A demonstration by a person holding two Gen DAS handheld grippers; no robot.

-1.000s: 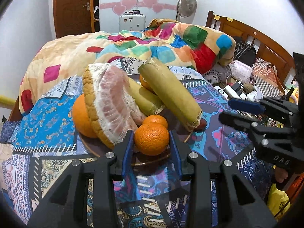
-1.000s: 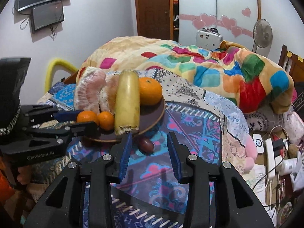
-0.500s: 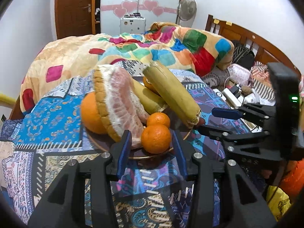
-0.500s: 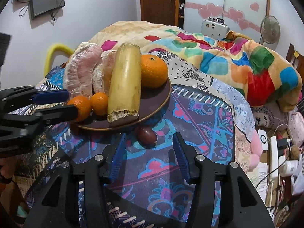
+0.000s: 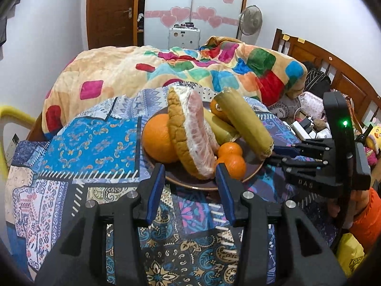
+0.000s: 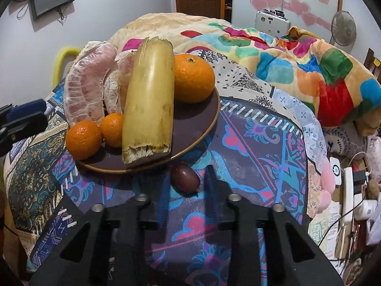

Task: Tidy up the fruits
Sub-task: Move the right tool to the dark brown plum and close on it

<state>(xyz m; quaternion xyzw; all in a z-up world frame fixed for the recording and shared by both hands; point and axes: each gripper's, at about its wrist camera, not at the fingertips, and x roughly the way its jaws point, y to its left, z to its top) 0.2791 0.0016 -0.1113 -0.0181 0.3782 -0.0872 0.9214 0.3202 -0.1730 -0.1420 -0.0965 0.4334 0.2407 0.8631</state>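
Note:
A dark brown plate [image 6: 202, 128] on the patterned cloth holds peeled pomelo [image 6: 85, 81], a yellow-green cane piece [image 6: 150, 102], a large orange [image 6: 194, 81] and two small oranges [image 6: 83, 139]. A dark red grape-like fruit [image 6: 185, 177] lies on the cloth just off the plate's near rim. My right gripper [image 6: 187, 181] is open, its fingers either side of that fruit. My left gripper [image 5: 190, 176] is open and empty at the plate's near edge [image 5: 202, 187], in front of the pomelo [image 5: 190, 138] and the small oranges [image 5: 231, 164]. The right gripper also shows in the left wrist view [image 5: 281, 153].
The cloth [image 5: 90, 143] covers a small round table beside a bed with a colourful quilt [image 5: 190, 71]. A yellow chair back [image 5: 14, 116] is at left. Power strips, cables and small items [image 6: 350, 186] crowd the right side. A wooden headboard [image 5: 333, 71] stands at far right.
My right gripper has moved forward and down until its fingers flank the dark fruit. My left gripper has drawn back and left from around the small orange.

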